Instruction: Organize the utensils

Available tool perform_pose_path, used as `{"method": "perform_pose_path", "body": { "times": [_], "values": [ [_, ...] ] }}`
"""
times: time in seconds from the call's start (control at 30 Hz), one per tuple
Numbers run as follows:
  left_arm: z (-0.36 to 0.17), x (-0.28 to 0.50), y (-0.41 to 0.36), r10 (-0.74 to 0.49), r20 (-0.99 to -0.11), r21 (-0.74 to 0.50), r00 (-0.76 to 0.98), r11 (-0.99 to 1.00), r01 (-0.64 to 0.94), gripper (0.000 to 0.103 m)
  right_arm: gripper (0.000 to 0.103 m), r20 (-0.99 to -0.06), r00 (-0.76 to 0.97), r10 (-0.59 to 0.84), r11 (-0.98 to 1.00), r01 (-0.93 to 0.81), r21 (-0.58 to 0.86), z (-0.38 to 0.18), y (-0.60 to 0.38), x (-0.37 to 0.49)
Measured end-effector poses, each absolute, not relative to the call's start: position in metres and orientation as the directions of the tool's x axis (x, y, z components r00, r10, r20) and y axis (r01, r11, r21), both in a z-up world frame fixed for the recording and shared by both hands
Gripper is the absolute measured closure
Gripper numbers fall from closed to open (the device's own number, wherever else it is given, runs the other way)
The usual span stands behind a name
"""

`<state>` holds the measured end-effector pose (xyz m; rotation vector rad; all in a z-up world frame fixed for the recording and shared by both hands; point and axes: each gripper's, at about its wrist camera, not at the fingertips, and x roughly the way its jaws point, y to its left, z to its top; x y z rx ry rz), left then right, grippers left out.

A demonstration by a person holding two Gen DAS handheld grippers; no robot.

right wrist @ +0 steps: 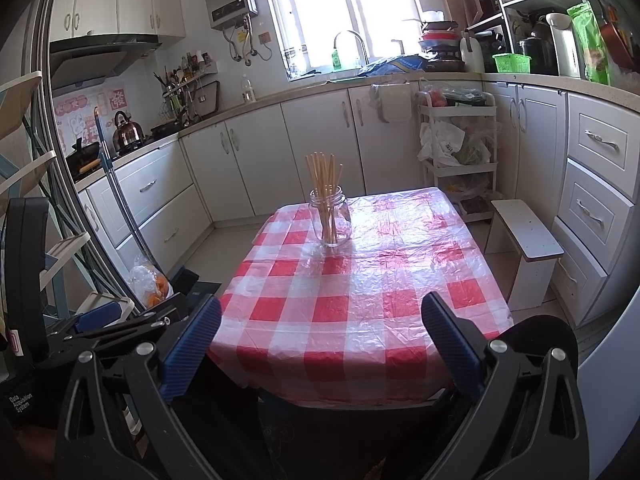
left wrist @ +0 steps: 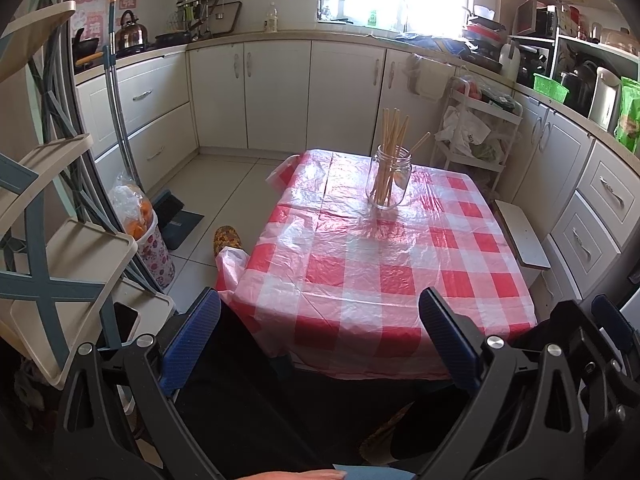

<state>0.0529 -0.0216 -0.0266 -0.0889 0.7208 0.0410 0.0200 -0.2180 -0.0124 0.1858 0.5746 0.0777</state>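
Note:
A clear glass jar [left wrist: 388, 178] stands upright on the far part of the table with the red and white checked cloth [left wrist: 360, 280]. Several wooden chopsticks [left wrist: 390, 136] stand in it, one leaning right. The jar [right wrist: 330, 220] and the chopsticks [right wrist: 326, 178] also show in the right wrist view, on the cloth [right wrist: 352, 304]. My left gripper [left wrist: 320, 332] is open and empty, held back before the table's near edge. My right gripper [right wrist: 320, 336] is open and empty, also before the near edge. The right gripper shows at the lower right of the left wrist view [left wrist: 592, 344].
A white stool [right wrist: 528, 240] stands right of the table. A white trolley [right wrist: 460, 152] with bags stands behind it. A shelf rack [left wrist: 52, 200], a mop [left wrist: 120, 120] and a bag of oranges [left wrist: 134, 208] are at the left. White cabinets line the walls.

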Motion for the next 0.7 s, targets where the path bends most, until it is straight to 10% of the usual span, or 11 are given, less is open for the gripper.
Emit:
{"method": "perform_pose_path", "body": {
  "times": [0.7],
  "values": [
    [-0.0270,0.0526,-0.0230,0.008,-0.661,-0.065,0.751,0.996,-0.068,0.008,0.007,-0.532,0.837,0.124,0.980,-0.019,0.198,-0.0134,-0.2192,0.0201]
  ]
}}
